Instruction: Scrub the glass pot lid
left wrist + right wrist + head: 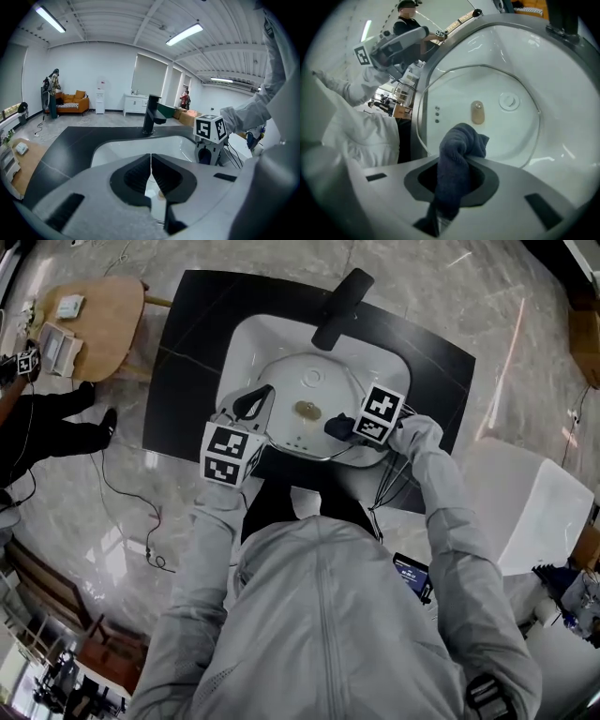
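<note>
Meanwhile, one gripper steadies the glass pot lid (298, 434) in the sink (251, 341) while the other brings the cloth (457, 152).

At the lid's left edge the left gripper (255, 402) has its jaws together, apparently pinching the rim so the lid will not slide under scrubbing. The right gripper (345, 427) is clamped on a bunched dark blue cloth, held just over the glass near the knob (477, 112). The lid rests in the white basin, knob side up. Being round, it has no long axis.
</note>
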